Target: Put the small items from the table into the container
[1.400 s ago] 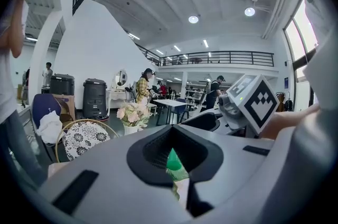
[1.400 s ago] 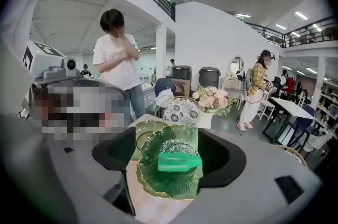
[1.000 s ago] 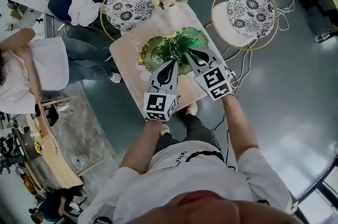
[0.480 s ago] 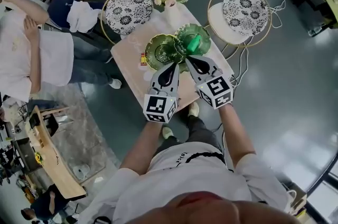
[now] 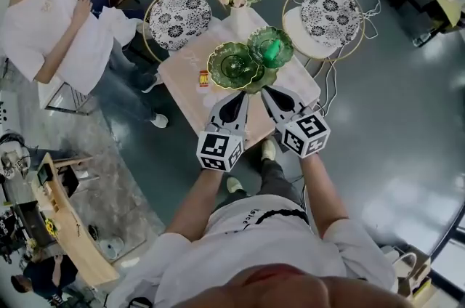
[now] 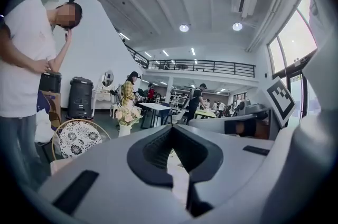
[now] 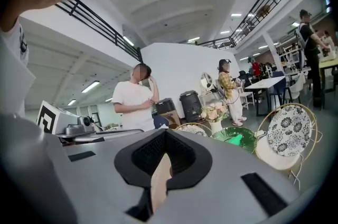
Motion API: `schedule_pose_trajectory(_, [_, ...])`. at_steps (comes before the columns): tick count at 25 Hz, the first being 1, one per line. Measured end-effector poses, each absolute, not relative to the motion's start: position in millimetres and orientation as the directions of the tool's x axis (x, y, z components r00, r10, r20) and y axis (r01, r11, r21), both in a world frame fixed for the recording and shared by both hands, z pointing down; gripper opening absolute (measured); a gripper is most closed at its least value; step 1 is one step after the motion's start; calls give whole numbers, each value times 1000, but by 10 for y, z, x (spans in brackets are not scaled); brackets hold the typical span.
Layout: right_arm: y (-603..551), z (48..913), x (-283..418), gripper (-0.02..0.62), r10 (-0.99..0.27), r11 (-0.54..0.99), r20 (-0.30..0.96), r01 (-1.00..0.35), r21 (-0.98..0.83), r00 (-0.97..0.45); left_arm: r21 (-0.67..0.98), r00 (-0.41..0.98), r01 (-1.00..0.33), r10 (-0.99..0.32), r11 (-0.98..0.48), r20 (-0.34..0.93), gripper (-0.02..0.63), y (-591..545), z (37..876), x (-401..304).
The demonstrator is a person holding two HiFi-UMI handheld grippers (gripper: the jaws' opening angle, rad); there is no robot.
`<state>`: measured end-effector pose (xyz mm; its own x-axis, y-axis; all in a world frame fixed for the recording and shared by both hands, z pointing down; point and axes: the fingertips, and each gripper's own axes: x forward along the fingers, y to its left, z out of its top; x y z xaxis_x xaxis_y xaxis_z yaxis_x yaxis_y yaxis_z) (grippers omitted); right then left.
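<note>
**Busy hall, pick not started**

Left gripper [image 5: 237, 99] and right gripper [image 5: 269, 94] hover over the near part of the table [image 5: 190, 92]. Both have jaws together with nothing between them. The red-yellow packet [image 5: 204, 78] lies flat on the table, ahead-left of your left gripper and just beside the near dish [image 5: 212, 65]. It looks small, light and probably slick. Open up, go low and pinch across its narrow sides. The dishes look like glass, so don't clip them. The far dish [image 5: 287, 45] already holds a green piece [image 5: 272, 50].

No lettering can be read anywhere; the small print on the person's white shirt [image 5: 249, 213] is illegible.
</note>
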<state>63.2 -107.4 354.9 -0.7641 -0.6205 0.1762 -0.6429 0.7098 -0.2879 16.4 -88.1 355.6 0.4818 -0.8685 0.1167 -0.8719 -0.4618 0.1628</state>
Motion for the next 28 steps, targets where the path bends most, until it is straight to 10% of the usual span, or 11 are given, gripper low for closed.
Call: schedule_pose_trajectory(28, [177,4346,-363,18,-555,736,265,-614,-286,-789,181,362,-925,-921,-335,143,6,287,4214,-1138])
